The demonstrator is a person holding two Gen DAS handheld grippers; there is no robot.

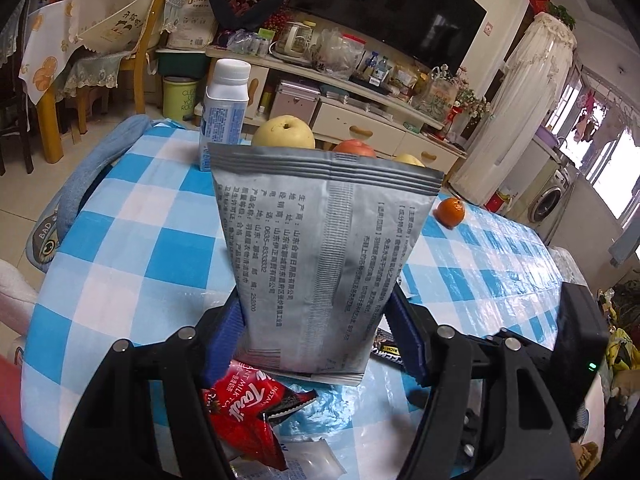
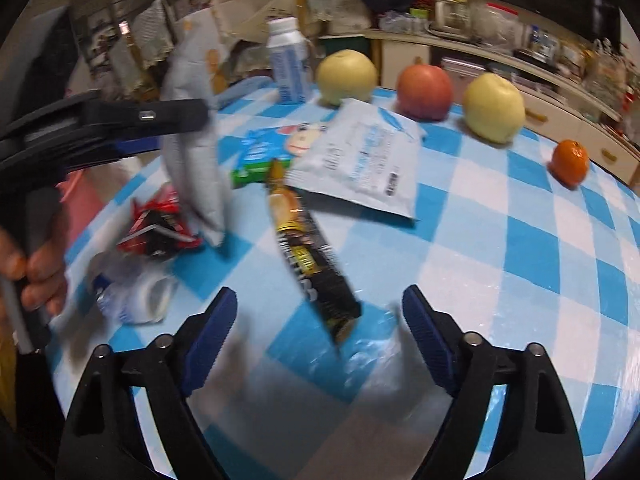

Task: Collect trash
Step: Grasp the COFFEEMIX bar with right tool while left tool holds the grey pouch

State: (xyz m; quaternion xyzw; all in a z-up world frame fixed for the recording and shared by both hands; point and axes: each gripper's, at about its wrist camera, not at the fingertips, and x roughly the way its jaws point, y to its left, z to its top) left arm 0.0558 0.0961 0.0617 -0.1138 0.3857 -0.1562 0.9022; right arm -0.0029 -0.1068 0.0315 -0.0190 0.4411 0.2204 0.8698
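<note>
My left gripper (image 1: 316,298) is shut on a grey printed pouch (image 1: 320,232) and holds it upright above the checked table (image 1: 120,220). The right wrist view shows the same pouch (image 2: 192,152) hanging from the left gripper (image 2: 176,128), clear of the cloth. Under it lie a red snack wrapper (image 1: 244,412) (image 2: 160,220) and crumpled clear plastic (image 2: 136,296). My right gripper (image 2: 320,296) is open just above the table. The near end of a black-and-gold bar wrapper (image 2: 308,256) lies between its fingers, untouched. Behind it sit a white-and-blue pouch (image 2: 360,160) and a green-and-blue packet (image 2: 260,156).
At the table's far side stand a white bottle (image 2: 288,64), two yellow pears (image 2: 346,76) (image 2: 494,106), a red apple (image 2: 424,92) and a mandarin (image 2: 570,160). A person's hand (image 2: 40,272) grips the left tool's handle. Chairs and a TV cabinet lie beyond the table.
</note>
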